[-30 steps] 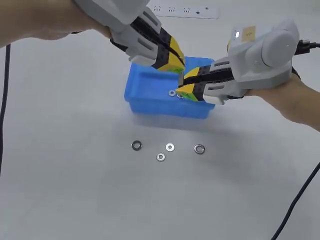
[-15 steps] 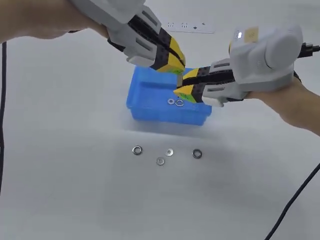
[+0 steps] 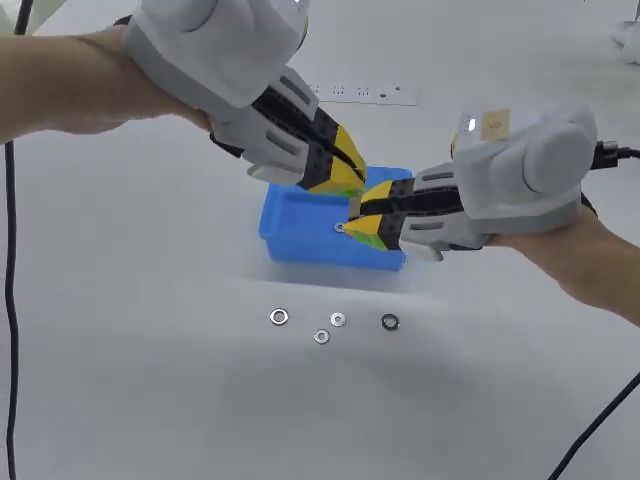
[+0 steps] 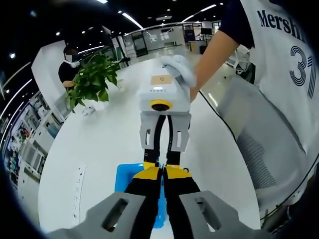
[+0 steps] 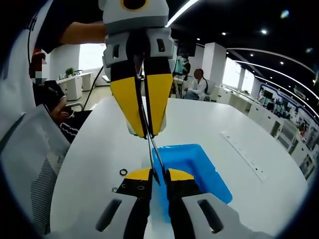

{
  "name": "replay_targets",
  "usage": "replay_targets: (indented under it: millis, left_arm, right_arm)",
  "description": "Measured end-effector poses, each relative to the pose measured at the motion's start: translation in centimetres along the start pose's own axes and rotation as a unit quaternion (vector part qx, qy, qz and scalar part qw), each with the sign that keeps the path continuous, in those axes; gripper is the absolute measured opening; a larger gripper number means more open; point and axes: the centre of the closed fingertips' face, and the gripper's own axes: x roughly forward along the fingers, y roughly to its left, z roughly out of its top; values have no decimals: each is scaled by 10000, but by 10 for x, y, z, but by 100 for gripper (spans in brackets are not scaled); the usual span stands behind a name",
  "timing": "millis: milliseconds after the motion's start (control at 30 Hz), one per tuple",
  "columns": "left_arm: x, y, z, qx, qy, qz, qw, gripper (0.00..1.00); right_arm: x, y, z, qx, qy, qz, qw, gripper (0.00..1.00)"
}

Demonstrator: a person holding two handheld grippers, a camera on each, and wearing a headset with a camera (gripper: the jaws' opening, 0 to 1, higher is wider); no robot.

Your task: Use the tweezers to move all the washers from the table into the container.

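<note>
On the white table (image 3: pixel 150 380), just in front of the blue container (image 3: pixel 300 243), we list four washers (image 3: pixel 338 319): small flat metal rings, loose in a short row, near one another but apart. We judge them light, rigid and slick, apt to skate or flip if nudged. They are best taken across the band, one tip through the hole and one outside the rim. Tweezers (image 5: pixel 151 149): thin, springy metal, above the container, with the left gripper (image 3: pixel 352 183) clamped on the upper end and the right gripper (image 3: pixel 358 222) pinched closed across the arms nearer the tips. We cannot tell whether the tips carry a washer.
</note>
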Motion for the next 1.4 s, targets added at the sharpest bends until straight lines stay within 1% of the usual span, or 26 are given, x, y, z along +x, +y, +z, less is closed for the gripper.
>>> replay_targets:
  millis: [200,300,400,467,567,633,767,867,1067,1200,1400]
  left_arm:
    - [0,-18,3,-10,32,-52,10000,6]
    - [1,-28,5,-22,35,-75,10000,6]
    - [2,-37,5,-92,15,-53,9999,6]
    - [3,-44,4,-107,16,-57,9999,6]
    - [3,-51,3,-129,13,-66,9999,6]
    - [3,-57,1,-194,1,-76,9998,6]
    - [5,-69,-2,-217,40,-127,9997,6]
    - [5,-74,-5,-250,50,-146,9996,6]
    - [5,-85,-12,-317,103,-158,9993,6]
    - [7,-92,-18,-342,127,-175,9992,6]
    - [7,-93,-25,-408,108,-86,9991,6]
  right_arm:
    - [-3,20,-1,21,15,49,10000,12]
    - [-4,27,-3,19,35,74,10000,12]
    - [-4,35,-5,17,69,92,9999,12]
    - [-4,39,-6,29,87,109,9999,12]
    - [-3,49,-9,69,107,165,9998,12]
    - [-2,55,-11,96,112,183,9997,12]
    - [1,67,-15,189,117,244,9995,12]
    - [3,75,-17,220,133,287,9993,12]
    - [9,86,-19,279,136,352,9989,12]
    - [13,93,-23,306,179,427,9985,12]
    - [17,94,-26,365,208,388,9984,13]
